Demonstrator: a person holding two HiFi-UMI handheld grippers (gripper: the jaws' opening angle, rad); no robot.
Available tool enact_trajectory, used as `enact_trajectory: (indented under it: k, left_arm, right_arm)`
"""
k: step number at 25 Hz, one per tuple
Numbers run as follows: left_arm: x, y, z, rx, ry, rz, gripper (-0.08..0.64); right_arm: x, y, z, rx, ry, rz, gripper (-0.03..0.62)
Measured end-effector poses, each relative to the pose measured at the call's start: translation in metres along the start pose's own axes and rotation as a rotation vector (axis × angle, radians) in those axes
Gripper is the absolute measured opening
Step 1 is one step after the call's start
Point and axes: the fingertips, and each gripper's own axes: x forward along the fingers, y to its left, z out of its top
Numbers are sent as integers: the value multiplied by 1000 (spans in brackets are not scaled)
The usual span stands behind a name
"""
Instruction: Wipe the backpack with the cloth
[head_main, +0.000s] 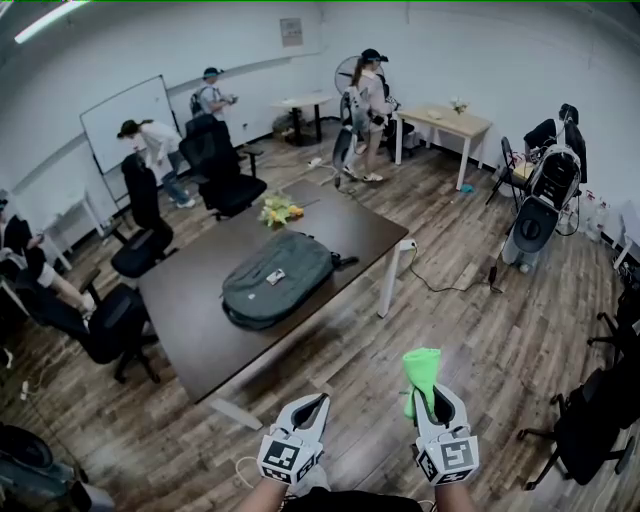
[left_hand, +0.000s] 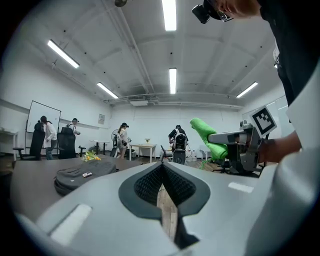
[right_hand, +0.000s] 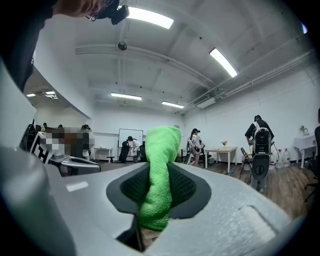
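While the backpack (head_main: 277, 278) lies flat, the right gripper (head_main: 428, 396) holds the cloth (head_main: 421, 366) upright

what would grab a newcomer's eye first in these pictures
The bright green cloth stands out most, pinched upright in the right tongs at the bottom of the head view. Next comes the grey backpack, lying flat on the dark table in the middle of the room, well apart from the cloth. The left tongs are shut on nothing.
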Motion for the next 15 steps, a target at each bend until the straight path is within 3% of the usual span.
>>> enact_trajectory:
  k: [8, 15]
  left_arm:
    - [-3, 27, -4, -9, 6, 5, 19]
    - [-10, 81, -3, 4, -1, 10, 19]
  right_arm:
    - [25, 13, 0, 28, -4, 13, 97]
    - [74, 53, 3, 29, -18, 34, 98]
